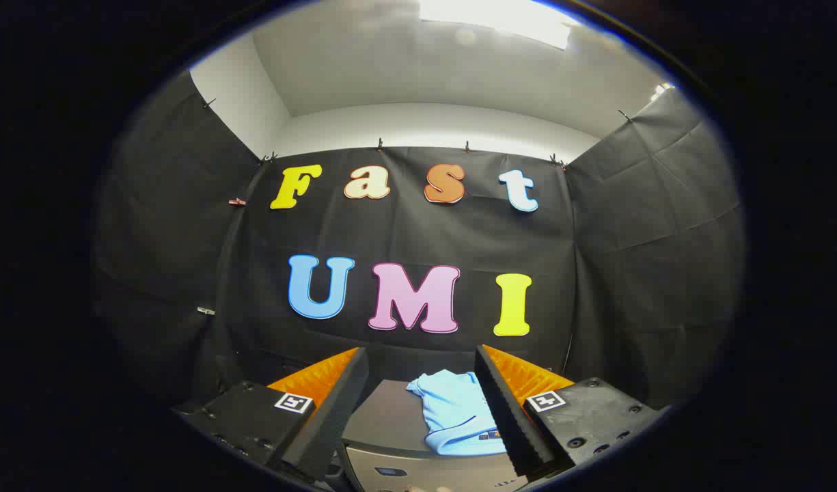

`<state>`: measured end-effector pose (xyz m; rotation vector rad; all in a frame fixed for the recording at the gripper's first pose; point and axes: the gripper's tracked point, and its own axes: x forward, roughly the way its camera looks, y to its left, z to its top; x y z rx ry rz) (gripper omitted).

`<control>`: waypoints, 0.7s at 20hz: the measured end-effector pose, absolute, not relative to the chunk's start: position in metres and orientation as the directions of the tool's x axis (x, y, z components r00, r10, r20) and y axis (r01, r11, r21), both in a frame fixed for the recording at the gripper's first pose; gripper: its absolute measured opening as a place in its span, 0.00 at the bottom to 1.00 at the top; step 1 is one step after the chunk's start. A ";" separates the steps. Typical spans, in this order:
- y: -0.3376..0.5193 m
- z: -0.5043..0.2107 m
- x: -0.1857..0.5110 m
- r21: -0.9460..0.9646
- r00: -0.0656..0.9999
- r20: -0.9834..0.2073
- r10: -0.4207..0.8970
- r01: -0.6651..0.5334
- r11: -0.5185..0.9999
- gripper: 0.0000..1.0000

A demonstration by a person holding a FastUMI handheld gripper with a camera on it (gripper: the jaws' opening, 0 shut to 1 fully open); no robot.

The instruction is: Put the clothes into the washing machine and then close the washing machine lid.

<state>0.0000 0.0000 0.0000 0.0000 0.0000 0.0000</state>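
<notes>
The clothes, a single light blue garment with a darker trim along its lower hem, lie crumpled on top of the washing machine. The machine is a dark grey box whose flat top surface shows as a smooth panel, with a paler front edge below it. The garment sits toward the right part of that top, spreading from the far side of the machine down to its near edge, where the hem folds over. The left part of the machine's top is bare.

The gripper hangs above the near side of the washing machine with its two fingers spread wide apart, released and holding nothing. Neither finger touches the cloth as far as can be seen: the left finger stands over the machine's left side, well clear of the garment, while the right finger stands at the garment's right edge and hides a strip of it, so contact there cannot be judged. The garment lies in the gap between the fingers, nearer the right one. Each finger carries a ribbed inner face, and a small square black-and-white marker sits on the body behind each finger.

Behind the washing machine hangs the booth's black cloth wall, pinned along its top with small clips. Above the cloth a white wall and a ceiling with a bright light panel are seen.
</notes>
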 end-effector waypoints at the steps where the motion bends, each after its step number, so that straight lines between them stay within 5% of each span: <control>1: 0.000 0.001 -0.001 0.006 1.000 0.000 -0.002 0.002 1.000 0.98; 14: 0.002 -0.004 0.004 0.002 1.000 -0.005 0.006 -0.006 1.000 0.98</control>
